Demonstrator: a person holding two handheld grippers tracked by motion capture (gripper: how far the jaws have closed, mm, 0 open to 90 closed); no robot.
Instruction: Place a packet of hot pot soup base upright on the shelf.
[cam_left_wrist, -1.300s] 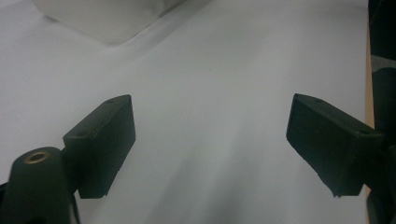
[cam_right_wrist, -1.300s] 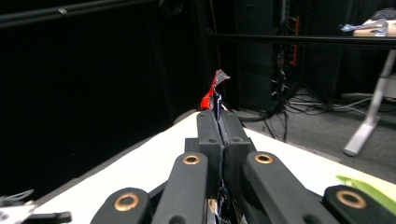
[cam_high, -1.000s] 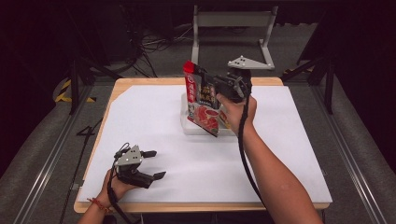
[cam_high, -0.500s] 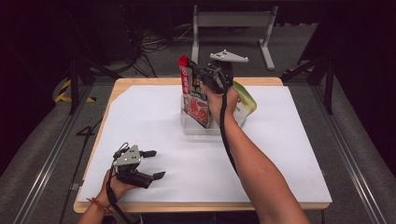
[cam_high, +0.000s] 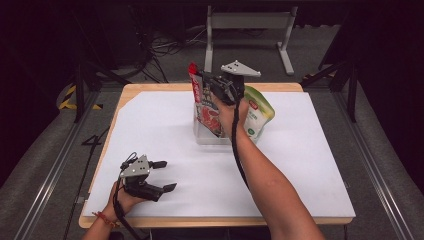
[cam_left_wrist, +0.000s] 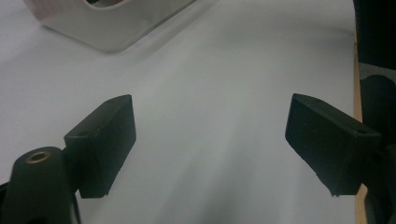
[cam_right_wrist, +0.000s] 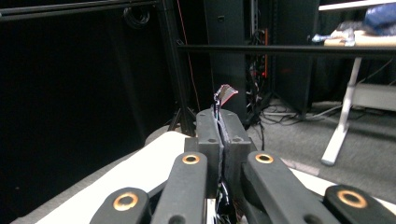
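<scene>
Black tool (cam_high: 159, 176) with grey plate, brass screws, trailing cable.

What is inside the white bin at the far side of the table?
The red pouch stands in the white bin, pinched at its top by the right gripper. Its lower end and the bin's floor are hidden.

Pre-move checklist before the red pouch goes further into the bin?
1. Right gripper grip on the red pouch: ok, jaws pinch its top edge, seen in the right gripper view.
2. Pouch over the white bin: ok, lower end inside it.
3. Green pouch out of the way: cannot tell, it leans at the bin's right side behind the forearm.
4. Left gripper clear: ok, open, empty, near the table's front edge.
5. Bin steady: cannot tell, nothing holds it.
</scene>
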